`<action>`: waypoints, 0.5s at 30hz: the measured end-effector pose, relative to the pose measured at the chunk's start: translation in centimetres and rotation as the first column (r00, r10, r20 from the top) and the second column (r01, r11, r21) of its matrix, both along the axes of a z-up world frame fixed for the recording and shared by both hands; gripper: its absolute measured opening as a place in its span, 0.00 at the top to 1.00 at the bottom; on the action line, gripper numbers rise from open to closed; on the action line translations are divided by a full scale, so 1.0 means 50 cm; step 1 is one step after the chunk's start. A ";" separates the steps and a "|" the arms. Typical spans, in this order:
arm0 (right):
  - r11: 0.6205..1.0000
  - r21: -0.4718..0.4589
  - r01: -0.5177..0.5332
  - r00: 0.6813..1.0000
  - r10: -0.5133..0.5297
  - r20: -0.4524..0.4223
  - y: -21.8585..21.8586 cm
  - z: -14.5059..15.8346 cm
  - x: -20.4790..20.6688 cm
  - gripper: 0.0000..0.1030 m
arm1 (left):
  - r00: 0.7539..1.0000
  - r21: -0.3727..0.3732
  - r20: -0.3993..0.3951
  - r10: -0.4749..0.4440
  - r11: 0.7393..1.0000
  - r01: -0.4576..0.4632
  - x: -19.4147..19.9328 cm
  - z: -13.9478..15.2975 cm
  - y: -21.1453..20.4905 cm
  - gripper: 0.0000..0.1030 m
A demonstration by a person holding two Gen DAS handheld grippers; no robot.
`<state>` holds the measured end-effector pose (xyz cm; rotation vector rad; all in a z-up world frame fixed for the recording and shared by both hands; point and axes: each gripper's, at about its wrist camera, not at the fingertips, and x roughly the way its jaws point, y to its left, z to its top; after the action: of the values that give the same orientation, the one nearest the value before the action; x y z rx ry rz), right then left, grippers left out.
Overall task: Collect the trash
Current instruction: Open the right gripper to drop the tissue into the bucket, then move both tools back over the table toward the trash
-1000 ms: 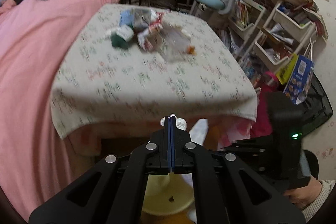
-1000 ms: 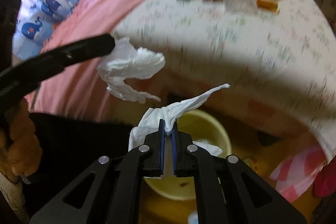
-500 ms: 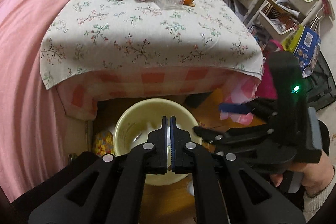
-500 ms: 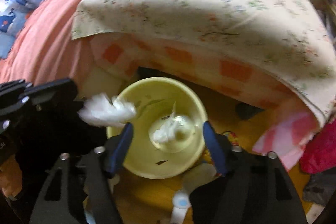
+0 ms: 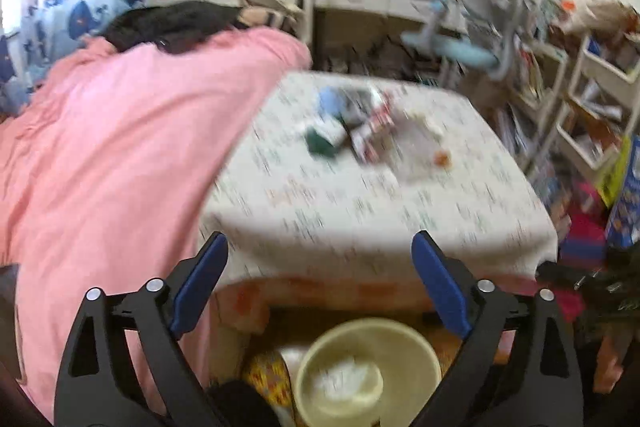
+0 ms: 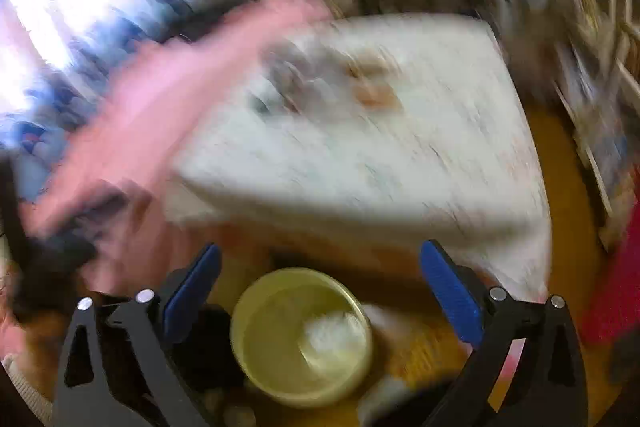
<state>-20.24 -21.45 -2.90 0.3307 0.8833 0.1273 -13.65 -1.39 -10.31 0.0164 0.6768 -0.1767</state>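
A crumpled white tissue (image 5: 347,379) is seen lying inside the round pale yellow plastic bin (image 5: 416,355) at the bottom centre of the left wrist view; in the right wrist view the same bin (image 6: 272,343) sits at the lower centre with the white wad (image 6: 332,335) against its right inner wall. The left claw (image 5: 319,257) is spread wide above the bin with nothing between its blue pads, the jaws having just been opening. The right claw (image 6: 320,267) is likewise held wide and empty, its jaws having just been opening too. Beyond the bin, a counter covered by a white floral tablecloth (image 5: 360,203) fills the middle of the frame, and a blurred heap of wrappers and clear plastic trash (image 5: 360,123) is left on its far part. A pink blanket (image 5: 120,147) occupies the left side, just beside the counter. A pale blue and grey swivel chair (image 5: 488,23) is visible at the upper right, near cluttered white shelves (image 5: 592,107). The right wrist view is heavily smeared by motion.
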 end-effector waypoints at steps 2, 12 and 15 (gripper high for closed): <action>0.998 -0.051 0.034 0.998 -0.031 0.060 -0.004 0.045 0.013 0.07 | 1.000 0.004 0.017 0.018 1.000 -0.018 0.030 0.015 0.003 0.10; 0.977 -0.098 0.192 0.977 -0.180 0.115 -0.040 0.038 0.117 0.07 | 0.992 -0.001 0.061 0.109 0.994 -0.109 0.184 0.048 0.020 0.10; 0.973 -0.088 0.211 0.903 -0.160 0.400 -0.036 0.136 0.086 0.07 | 0.991 0.009 0.071 0.110 0.994 -0.111 0.226 0.051 0.011 0.10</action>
<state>-15.95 -23.23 3.92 0.2540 0.4566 -0.0425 -2.35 -0.83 -7.74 -0.0021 0.6069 -0.0646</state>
